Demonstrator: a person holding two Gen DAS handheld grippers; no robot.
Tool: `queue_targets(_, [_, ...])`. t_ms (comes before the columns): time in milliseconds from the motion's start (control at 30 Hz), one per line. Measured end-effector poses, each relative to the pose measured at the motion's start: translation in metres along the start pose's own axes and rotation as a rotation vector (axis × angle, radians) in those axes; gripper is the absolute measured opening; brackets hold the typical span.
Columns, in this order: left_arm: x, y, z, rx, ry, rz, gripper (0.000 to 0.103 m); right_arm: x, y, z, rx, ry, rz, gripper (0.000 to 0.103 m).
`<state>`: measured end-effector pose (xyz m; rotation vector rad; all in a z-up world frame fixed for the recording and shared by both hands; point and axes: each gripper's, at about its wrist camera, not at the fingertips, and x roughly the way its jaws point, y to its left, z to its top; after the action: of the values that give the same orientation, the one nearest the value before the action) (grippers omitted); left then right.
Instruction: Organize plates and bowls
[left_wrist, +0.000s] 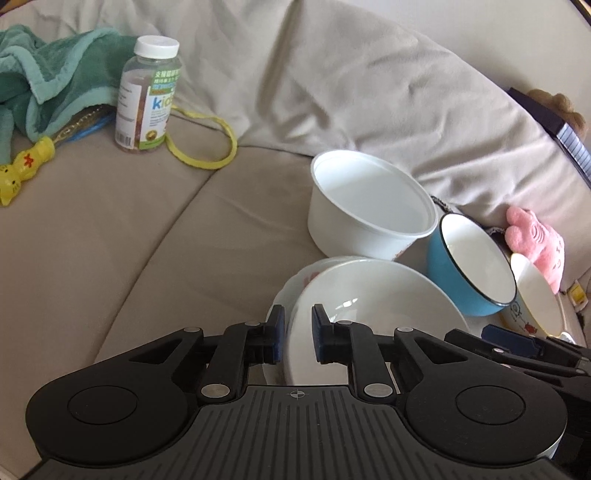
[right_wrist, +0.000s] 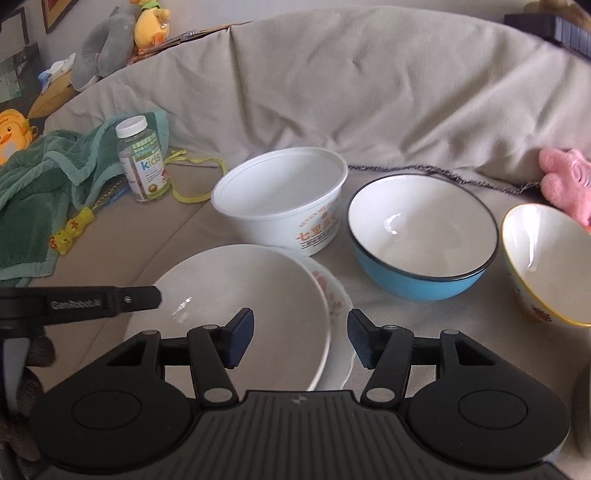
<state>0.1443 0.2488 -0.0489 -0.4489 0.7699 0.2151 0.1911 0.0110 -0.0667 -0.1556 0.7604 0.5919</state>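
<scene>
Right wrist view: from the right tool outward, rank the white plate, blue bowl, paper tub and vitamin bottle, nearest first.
1. White plate, its rim between the right tool's fingers.
2. Blue bowl, ahead to the right.
3. Paper tub, ahead, behind the plate; close to the bowl's range, but slightly farther.
4. Vitamin bottle, far left by the green towel.

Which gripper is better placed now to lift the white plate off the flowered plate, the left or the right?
Left. The left gripper is already shut on the white plate's rim. The right gripper straddles the rims of both plates, including the flowered plate, and its pads do not press on either.
</scene>
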Motion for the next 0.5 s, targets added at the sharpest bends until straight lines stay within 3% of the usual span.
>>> queue_targets(100, [-0.006, 0.003, 0.0, 0.027, -0.038, 0.042, 0.019, 0.001, -0.008, -0.004, 0.027, -0.021, -0.029, 0.064])
queue_targets(200, [-0.006, 0.01, 0.0, 0.04, -0.022, 0.089, 0.019, 0.005, -0.025, -0.009, 0.105, -0.011, -0.012, 0.065])
queue_targets(367, [0.006, 0.031, -0.004, -0.01, 0.102, -0.013, 0.019, 0.017, -0.043, -0.018, 0.211, 0.048, 0.095, 0.067])
queue_targets(500, [-0.002, 0.042, -0.006, -0.083, 0.092, -0.082, 0.019, 0.015, -0.05, -0.027, 0.266, 0.055, 0.144, 0.068])
